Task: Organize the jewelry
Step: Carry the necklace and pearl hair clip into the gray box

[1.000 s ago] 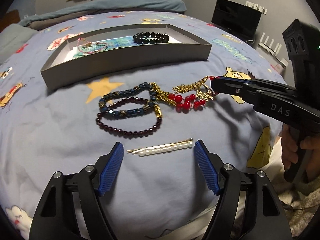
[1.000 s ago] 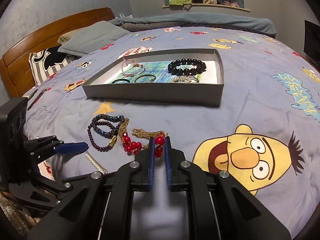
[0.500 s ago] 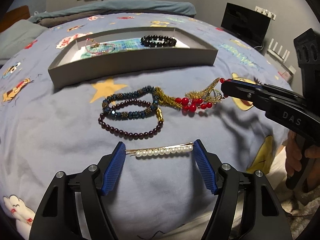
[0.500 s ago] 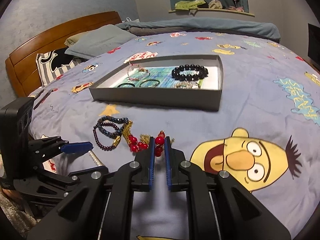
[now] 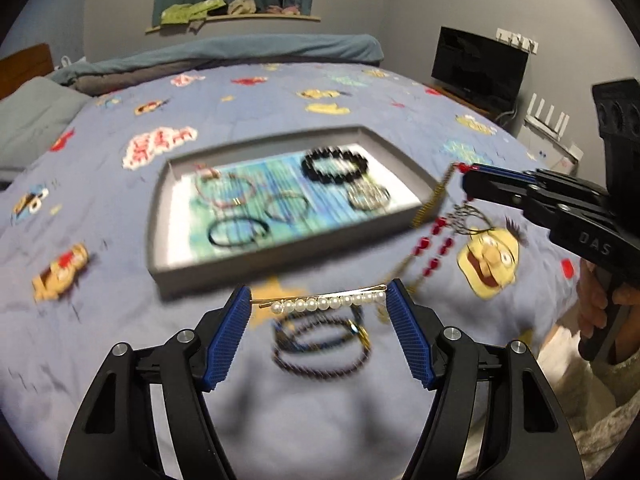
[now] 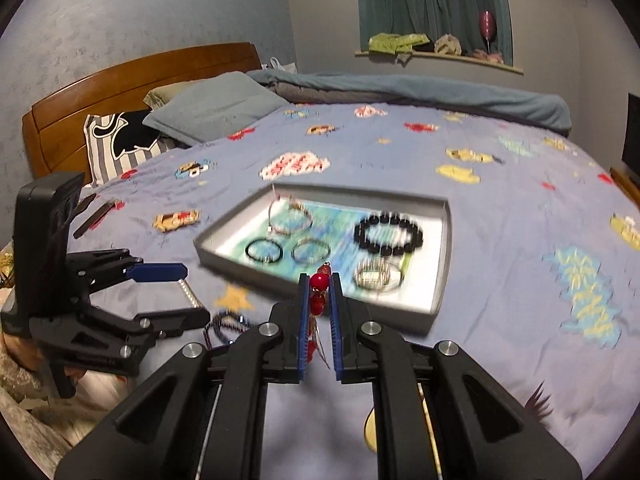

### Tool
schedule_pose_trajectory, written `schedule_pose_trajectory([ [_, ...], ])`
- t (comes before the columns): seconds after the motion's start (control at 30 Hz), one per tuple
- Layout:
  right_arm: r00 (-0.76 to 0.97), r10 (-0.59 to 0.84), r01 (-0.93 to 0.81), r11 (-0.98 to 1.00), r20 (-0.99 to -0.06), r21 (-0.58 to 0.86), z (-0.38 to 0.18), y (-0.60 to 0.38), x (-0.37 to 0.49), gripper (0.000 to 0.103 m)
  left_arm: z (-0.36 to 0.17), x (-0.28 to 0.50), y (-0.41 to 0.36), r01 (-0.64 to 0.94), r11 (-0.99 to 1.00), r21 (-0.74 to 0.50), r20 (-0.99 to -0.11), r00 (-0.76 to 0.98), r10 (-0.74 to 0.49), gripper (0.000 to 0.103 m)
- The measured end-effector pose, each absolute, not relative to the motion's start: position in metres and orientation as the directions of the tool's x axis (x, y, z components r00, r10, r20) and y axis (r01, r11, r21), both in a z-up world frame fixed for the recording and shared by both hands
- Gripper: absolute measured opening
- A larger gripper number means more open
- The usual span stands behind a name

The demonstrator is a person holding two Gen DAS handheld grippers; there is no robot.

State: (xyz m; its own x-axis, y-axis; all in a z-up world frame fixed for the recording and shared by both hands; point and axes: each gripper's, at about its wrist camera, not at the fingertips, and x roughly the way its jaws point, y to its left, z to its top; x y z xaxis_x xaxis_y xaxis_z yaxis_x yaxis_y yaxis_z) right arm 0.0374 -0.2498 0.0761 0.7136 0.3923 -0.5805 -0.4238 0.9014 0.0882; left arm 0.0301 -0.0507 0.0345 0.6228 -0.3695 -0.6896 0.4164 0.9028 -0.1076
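Observation:
My left gripper [image 5: 318,300] is shut on a pearl hair clip [image 5: 326,302], held lengthwise between its blue pads above the bedspread. My right gripper [image 6: 319,284] is shut on a red-bead and gold chain piece [image 6: 319,280]; in the left wrist view it [image 5: 434,236] dangles from the right gripper [image 5: 466,182] beside the tray's right corner. The grey tray [image 5: 160,216] holds a black bead bracelet [image 5: 334,164], a black band [image 5: 238,232] and several thin bracelets. Blue and dark-red bead bracelets [image 5: 320,344] lie on the bed under the left gripper.
The blue cartoon bedspread [image 6: 520,184] covers the whole bed. Pillows [image 6: 208,108] and a wooden headboard [image 6: 120,80] are at the far left. A black TV [image 5: 478,68] stands by the right wall. A shelf with clutter [image 5: 232,10] is on the back wall.
Both grippers have risen off the bed. The left one closed on the pearl clip and lifted it. The right one lifted the red-bead chain free of the bracelets and toward the tray.

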Motion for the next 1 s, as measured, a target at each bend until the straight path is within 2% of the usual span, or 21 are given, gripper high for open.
schedule_pose_trajectory([
  [0.23, 0.758, 0.365, -0.406, 0.913, -0.540, 0.048, 0.106, -0.245, 0.055, 0.009, 0.050, 0.066, -0.029, 0.410, 0.907, -0.100, -0.669, 0.647, -0.366, 0.070],
  [0.6, 0.786, 0.355, -0.392, 0.919, -0.506, 0.035, 0.127, -0.223, 0.094, 0.009, 0.041, 0.102, 0.010, 0.354, 0.928, -0.113, -0.675, 0.658, -0.333, 0.070],
  [1.0, 0.686, 0.390, -0.438, 0.896, -0.615, 0.079, 0.079, -0.189, 0.126, 0.009, 0.034, 0.120, 0.018, 0.349, 0.930, -0.111, -0.678, 0.658, -0.328, 0.070],
])
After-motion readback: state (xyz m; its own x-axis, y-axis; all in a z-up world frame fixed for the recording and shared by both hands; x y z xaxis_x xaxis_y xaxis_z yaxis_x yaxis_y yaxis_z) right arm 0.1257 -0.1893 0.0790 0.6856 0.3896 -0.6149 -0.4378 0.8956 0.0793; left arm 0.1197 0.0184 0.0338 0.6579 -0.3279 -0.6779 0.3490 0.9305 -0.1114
